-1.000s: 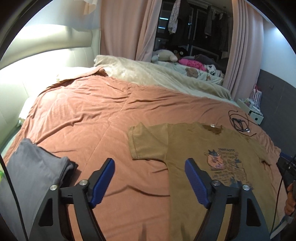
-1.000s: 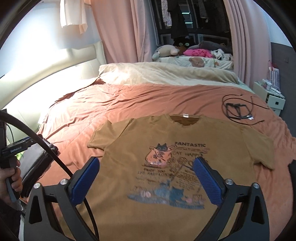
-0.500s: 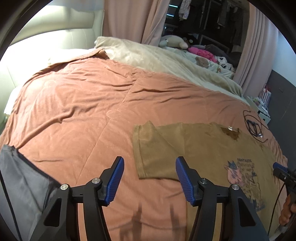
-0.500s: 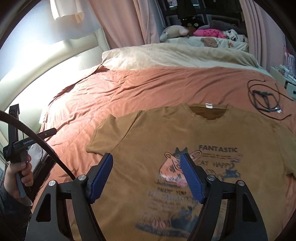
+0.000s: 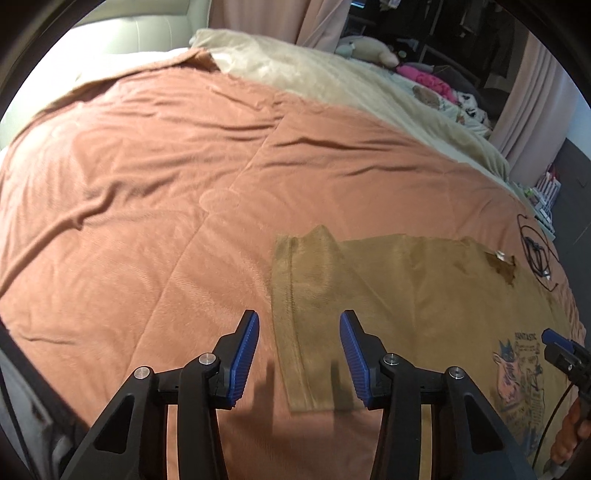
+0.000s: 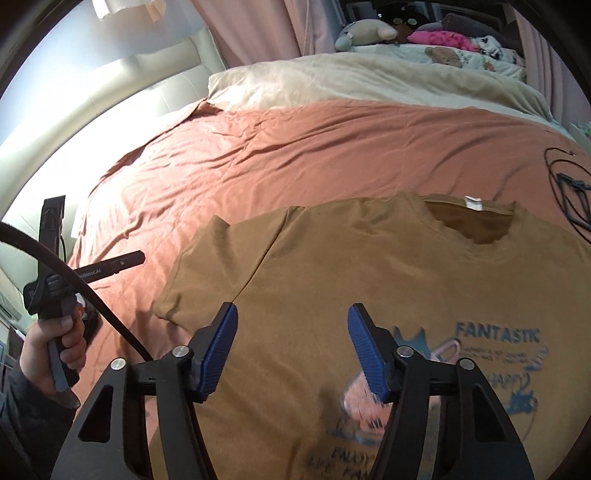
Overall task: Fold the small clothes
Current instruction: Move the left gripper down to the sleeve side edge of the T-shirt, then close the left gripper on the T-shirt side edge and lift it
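Note:
A brown T-shirt (image 5: 417,295) (image 6: 369,266) with a cat print and the word FANTASTIC lies flat, front up, on the salmon bedspread (image 5: 155,184). My left gripper (image 5: 299,328) hovers over the hem of its left sleeve (image 5: 306,280); its blue-padded jaws are closing with nothing pressed between them. Over the shirt's chest, near that sleeve's shoulder seam, hangs my right gripper (image 6: 291,321), its jaws closing too, clear of the cloth. In the right wrist view, a hand (image 6: 48,350) holds the left gripper's handle at the far left.
A beige blanket (image 6: 369,81) covers the bed's far end, with soft toys (image 6: 365,35) behind it. A coiled black cable (image 6: 569,192) lies on the bedspread right of the collar. Pink curtains and a padded headboard (image 6: 122,99) border the bed.
Both grippers moved forward and down toward the shirt's left sleeve and shoulder, and both pairs of jaws narrowed. The grey folded garment slid out of the left wrist view.

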The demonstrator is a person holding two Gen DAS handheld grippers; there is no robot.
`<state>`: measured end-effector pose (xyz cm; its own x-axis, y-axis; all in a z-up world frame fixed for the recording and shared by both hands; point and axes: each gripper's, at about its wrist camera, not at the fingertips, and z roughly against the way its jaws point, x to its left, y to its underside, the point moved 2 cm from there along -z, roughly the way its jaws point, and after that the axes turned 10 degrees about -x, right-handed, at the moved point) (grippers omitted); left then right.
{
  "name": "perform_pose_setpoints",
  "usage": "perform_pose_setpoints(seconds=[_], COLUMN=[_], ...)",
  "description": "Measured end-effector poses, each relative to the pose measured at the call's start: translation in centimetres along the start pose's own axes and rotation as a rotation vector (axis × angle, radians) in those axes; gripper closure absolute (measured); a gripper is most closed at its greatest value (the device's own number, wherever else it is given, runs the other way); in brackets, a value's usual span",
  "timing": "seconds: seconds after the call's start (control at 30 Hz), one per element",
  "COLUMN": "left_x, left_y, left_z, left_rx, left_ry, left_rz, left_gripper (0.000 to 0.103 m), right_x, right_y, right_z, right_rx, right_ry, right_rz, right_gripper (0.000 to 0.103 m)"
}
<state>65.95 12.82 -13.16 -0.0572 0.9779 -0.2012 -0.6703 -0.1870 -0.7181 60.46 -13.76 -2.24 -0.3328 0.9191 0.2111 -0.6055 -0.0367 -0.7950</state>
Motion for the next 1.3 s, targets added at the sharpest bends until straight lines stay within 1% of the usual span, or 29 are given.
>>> perform_pose_setpoints(seconds=[0.13,0.2,0.33,0.43,0.57,0.6,0.63,0.7,0.73,0.8,0.9,0.93,1.07,1.17,1.2,1.3], left_x=[0.5,0.8,0.8,0.8,0.9,0.8,0.6,0.0,-0.3,-0.7,-0.9,-1.0,-1.5,-2.2,-2.6,-3.5], left_y=[0.0,0.2,0.6,0.8,1.0,1.0,1.0,1.0,0.9,0.8,0.1,-0.1,-1.2,-2.0,-2.2,-2.9], left_z=[-2.5,-3.8,-5.8,-7.3,-8.8,-8.9,-8.9,-8.9,-8.8,-8.3,-7.2,-6.9,-5.4,-4.4,-4.0,-3.1], left_rx=[0.025,0.038,0.065,0.085,0.105,0.1,0.098,0.108,0.112,0.106,0.088,0.08,0.061,0.045,0.039,0.024], left_ry=[-0.006,-0.023,-0.025,-0.042,-0.049,-0.054,-0.06,-0.04,-0.034,-0.041,0.001,0.001,0.023,0.045,0.053,0.072], left_rz=[0.007,0.001,-0.008,-0.02,-0.013,-0.015,-0.021,-0.03,-0.037,-0.046,-0.02,-0.021,-0.02,-0.03,-0.038,-0.055], left_gripper=[0.055,0.056,0.056,0.056,0.057,0.061,0.066,0.093,0.095,0.096,0.097,0.097,0.097,0.097,0.097,0.097], right_x=[-0.2,-0.4,-0.3,-0.3,-0.4,-0.3,-0.1,0.3,0.6,1.1,1.3,1.4,1.3,1.1,1.1,0.8], right_y=[-0.3,-0.4,-0.5,-0.3,-0.4,-0.5,-0.6,-0.9,-1.0,-1.2,-1.3,-1.3,-0.9,-0.6,-0.4,0.1], right_z=[-2.7,-4.0,-6.3,-7.7,-8.7,-8.8,-8.8,-9.2,-9.4,-9.8,-10.7,-11.2,-13.0,-14.3,-14.8,-16.1], right_rx=[0.026,0.039,0.054,0.071,0.085,0.087,0.085,0.084,0.086,0.093,0.11,0.118,0.151,0.171,0.18,0.202], right_ry=[-0.013,-0.023,-0.027,-0.027,-0.029,-0.031,-0.033,-0.04,-0.047,-0.062,-0.087,-0.1,-0.147,-0.16,-0.166,-0.182], right_rz=[-0.016,-0.022,-0.035,-0.049,-0.063,-0.068,-0.072,-0.08,-0.085,-0.096,-0.127,-0.144,-0.211,-0.243,-0.253,-0.291], right_gripper=[0.056,0.061,0.062,0.066,0.068,0.068,0.068,0.069,0.07,0.074,0.079,0.081,0.092,0.099,0.101,0.102])
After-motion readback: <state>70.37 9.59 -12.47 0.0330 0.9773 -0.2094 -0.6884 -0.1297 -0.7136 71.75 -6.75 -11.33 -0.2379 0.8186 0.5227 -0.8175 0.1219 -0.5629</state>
